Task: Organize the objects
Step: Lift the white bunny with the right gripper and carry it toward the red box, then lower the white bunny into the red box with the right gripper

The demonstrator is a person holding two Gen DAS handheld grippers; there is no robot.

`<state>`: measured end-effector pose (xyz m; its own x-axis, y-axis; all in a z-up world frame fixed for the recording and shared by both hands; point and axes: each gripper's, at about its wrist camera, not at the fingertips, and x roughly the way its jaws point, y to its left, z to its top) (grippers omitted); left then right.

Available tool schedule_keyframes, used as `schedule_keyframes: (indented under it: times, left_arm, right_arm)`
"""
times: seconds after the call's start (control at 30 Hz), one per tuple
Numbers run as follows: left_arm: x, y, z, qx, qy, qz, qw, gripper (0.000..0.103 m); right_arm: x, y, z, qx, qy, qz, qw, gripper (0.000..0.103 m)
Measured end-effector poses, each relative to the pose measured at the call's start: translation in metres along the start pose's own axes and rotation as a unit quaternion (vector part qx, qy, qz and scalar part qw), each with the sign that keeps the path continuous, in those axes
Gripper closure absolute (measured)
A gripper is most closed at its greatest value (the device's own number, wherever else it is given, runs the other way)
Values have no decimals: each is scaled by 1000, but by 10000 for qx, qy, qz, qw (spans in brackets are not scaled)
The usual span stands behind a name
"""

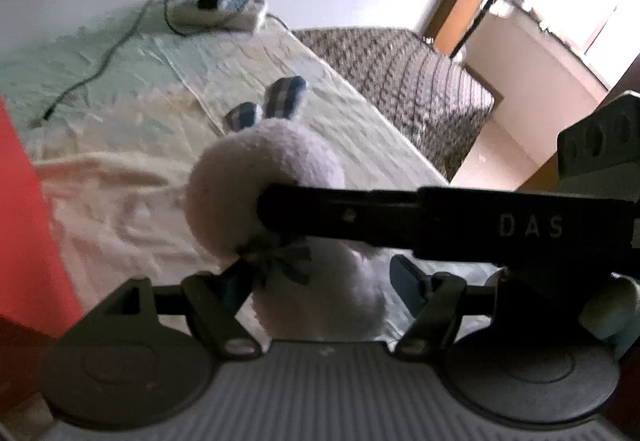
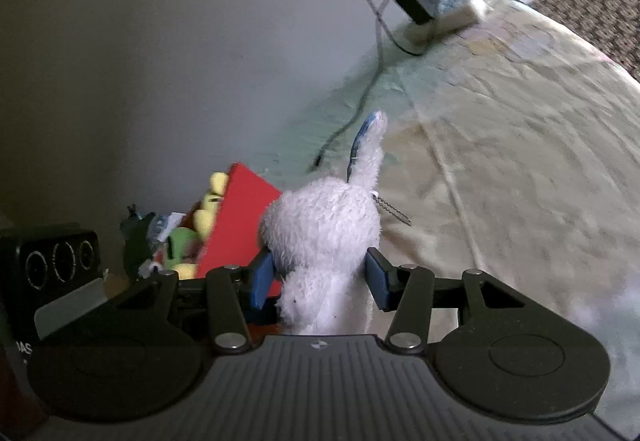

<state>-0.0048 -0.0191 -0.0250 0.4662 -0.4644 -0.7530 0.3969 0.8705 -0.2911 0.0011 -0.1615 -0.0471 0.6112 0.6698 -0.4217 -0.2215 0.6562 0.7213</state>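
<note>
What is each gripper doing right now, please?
Left gripper: closed on the fluffy white plush bunny.
Right gripper: closed on the same bunny.

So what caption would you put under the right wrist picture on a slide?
Right gripper clasping a white plush bunny above the bed, red toy box alongside.

"DAS" in pale letters on the black tool arm [image 1: 440,225].

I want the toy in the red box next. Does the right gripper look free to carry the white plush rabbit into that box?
Probably yes. The right gripper pinches the white plush rabbit, and the red box sits open just to its left with nothing between. The left gripper also closes on the rabbit and may need to release.
</note>
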Motion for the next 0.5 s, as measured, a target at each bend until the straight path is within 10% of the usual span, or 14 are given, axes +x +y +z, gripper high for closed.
schedule_keyframes:
  times: [0.5]
  left_arm:
    - [-110, 53, -7, -381, -1198, 330, 9915, 29]
  right_arm:
    - [38, 103, 5, -929, -103, 680, 9933, 51]
